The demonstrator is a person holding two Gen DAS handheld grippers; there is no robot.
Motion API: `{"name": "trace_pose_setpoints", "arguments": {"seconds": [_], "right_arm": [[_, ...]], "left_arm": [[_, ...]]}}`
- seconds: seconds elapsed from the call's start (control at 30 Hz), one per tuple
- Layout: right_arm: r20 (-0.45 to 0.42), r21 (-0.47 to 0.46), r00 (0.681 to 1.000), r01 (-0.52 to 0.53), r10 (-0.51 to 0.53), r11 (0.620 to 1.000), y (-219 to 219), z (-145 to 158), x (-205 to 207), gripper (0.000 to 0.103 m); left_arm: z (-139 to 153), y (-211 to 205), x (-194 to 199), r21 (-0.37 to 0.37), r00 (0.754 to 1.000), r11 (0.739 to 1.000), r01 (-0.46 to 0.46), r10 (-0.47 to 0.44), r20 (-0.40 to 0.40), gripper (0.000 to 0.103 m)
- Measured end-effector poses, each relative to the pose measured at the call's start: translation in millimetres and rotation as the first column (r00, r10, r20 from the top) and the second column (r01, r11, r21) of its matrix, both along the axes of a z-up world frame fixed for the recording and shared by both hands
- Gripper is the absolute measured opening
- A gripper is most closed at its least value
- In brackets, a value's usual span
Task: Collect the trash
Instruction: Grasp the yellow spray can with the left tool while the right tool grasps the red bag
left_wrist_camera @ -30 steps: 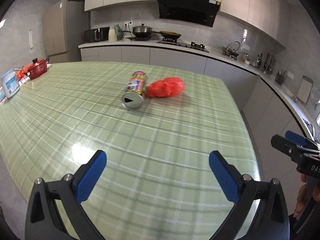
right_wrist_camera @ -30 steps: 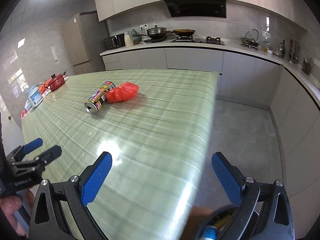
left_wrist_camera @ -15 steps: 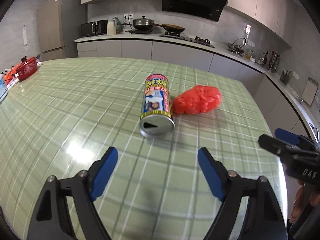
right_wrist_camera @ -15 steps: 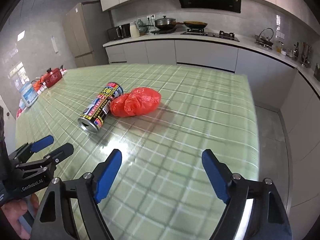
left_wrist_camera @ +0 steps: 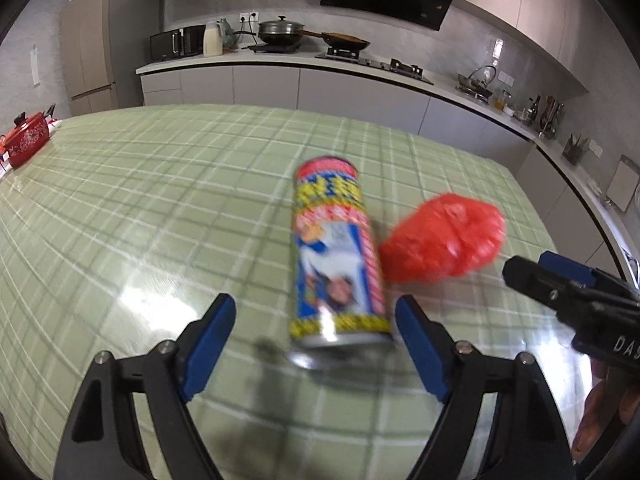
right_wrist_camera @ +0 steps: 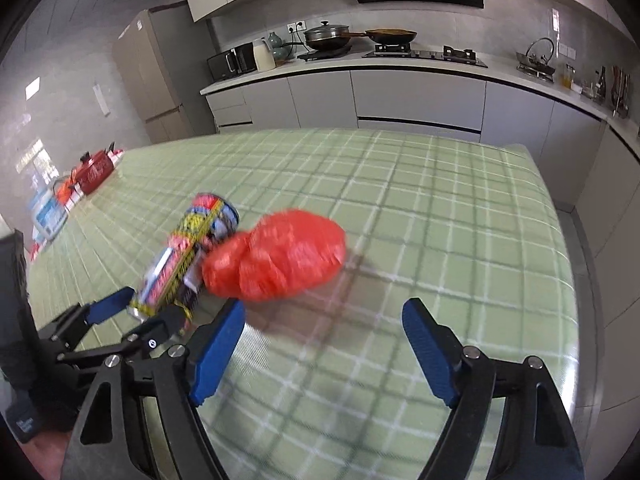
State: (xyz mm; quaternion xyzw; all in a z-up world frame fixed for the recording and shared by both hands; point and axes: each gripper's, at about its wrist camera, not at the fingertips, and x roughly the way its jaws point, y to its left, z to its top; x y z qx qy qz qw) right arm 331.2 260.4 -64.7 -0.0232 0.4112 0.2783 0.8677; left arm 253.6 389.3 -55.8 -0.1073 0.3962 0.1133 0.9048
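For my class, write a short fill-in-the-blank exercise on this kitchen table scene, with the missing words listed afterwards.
1. The can is lying on its ____ on the checked tablecloth.
2. The crumpled plastic bag beside the can is ____ in colour.
3. The left gripper, its jaws ____, points at the can.
4. The right gripper points at the ____.

Missing words: side; red; open; bag

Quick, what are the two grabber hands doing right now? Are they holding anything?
Left gripper: open, holding nothing; its fingers sit either side of the can's near end.
Right gripper: open, holding nothing, just short of the red bag.
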Motion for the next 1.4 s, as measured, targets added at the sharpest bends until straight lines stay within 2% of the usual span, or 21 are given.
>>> {"name": "trace_pose_setpoints", "arguments": {"seconds": [0.3,0.5,0.6,0.63,0.67,0.7,0.73,0.87,0.97,1.4], "right_arm": [[-0.037,0.041,0.999,-0.005,0.006,0.999,50,-7,31,0.083],[-0.077,-0.019,0.997,0.006,-0.007,1.000,72,-26,36,0.083],[-0.085,-0.019,0.996,0.016,-0.017,1.000,69,-27,34,0.083],[-0.085,-0.022,0.996,0.022,-0.023,1.000,67,-27,33,0.083],[-0.087,-0.019,0.996,0.024,-0.026,1.000,65,-27,33,0.073],[-0.093,-0.009,0.995,0.025,-0.025,1.000,63,-27,33,0.064],[-0.101,-0.001,0.995,0.022,-0.022,1.000,61,-27,34,0.061],[-0.100,-0.005,0.995,-0.004,0.003,1.000,56,-27,29,0.050],[-0.081,-0.010,0.997,-0.013,0.012,1.000,51,-23,23,0.046],[0.017,-0.028,1.000,0.024,-0.023,0.999,-11,8,-20,0.045]], "left_arm": [[0,24,10,0.005,1.000,1.000,0.007,-0.007,-0.001,0.083],[-3,26,17,0.003,0.999,1.000,0.031,-0.031,-0.017,0.083],[-3,26,18,0.001,0.999,0.999,0.037,-0.037,-0.016,0.083],[-3,27,19,-0.004,0.999,0.999,0.041,-0.041,-0.017,0.080],[-4,27,20,-0.012,0.999,0.999,0.048,-0.048,-0.016,0.077],[-4,26,21,-0.020,0.998,0.998,0.053,-0.053,-0.017,0.068],[-6,25,23,-0.037,0.997,0.997,0.067,-0.068,-0.022,0.056],[-7,23,25,-0.049,0.996,0.995,0.089,-0.090,-0.016,0.053],[-3,19,18,-0.049,0.995,0.994,0.095,-0.095,0.004,0.053],[20,-12,-17,-0.023,0.993,0.994,0.106,-0.105,0.055,0.053]]}}
